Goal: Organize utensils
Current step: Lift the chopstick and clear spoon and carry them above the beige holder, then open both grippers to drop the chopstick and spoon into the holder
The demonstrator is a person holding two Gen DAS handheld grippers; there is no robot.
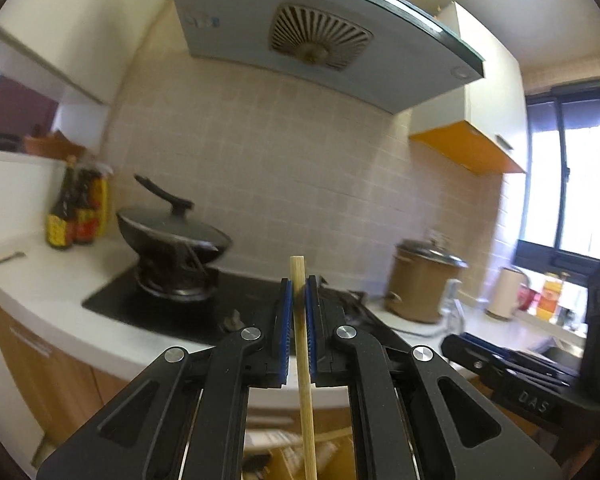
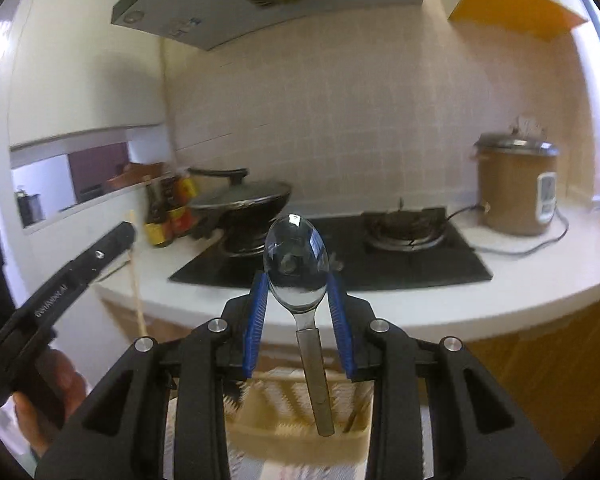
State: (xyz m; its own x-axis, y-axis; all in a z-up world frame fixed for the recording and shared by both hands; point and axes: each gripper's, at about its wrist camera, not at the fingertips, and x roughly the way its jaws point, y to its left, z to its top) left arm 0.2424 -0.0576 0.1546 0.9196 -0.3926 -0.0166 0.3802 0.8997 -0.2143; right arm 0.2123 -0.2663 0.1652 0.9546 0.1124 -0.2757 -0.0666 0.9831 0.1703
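Note:
My left gripper (image 1: 299,285) is shut on a pale wooden chopstick (image 1: 303,360). The stick stands upright between the blue pads, its top end just above them. My right gripper (image 2: 296,280) is shut on a shiny metal spoon (image 2: 296,258), gripped by the edges of its bowl with the handle hanging down. Both grippers are held up in front of the counter edge. In the right wrist view the left gripper (image 2: 127,233) and its chopstick (image 2: 135,284) show at the left. At the lower right of the left wrist view I see the right gripper (image 1: 466,344).
A black hob (image 2: 420,264) sits in the white counter (image 2: 520,292), with a lidded wok (image 2: 244,204) on its left burner. Sauce bottles (image 2: 168,216) stand left of it, a brown rice cooker (image 2: 516,188) to the right. A beige slatted tray (image 2: 284,412) lies below the grippers.

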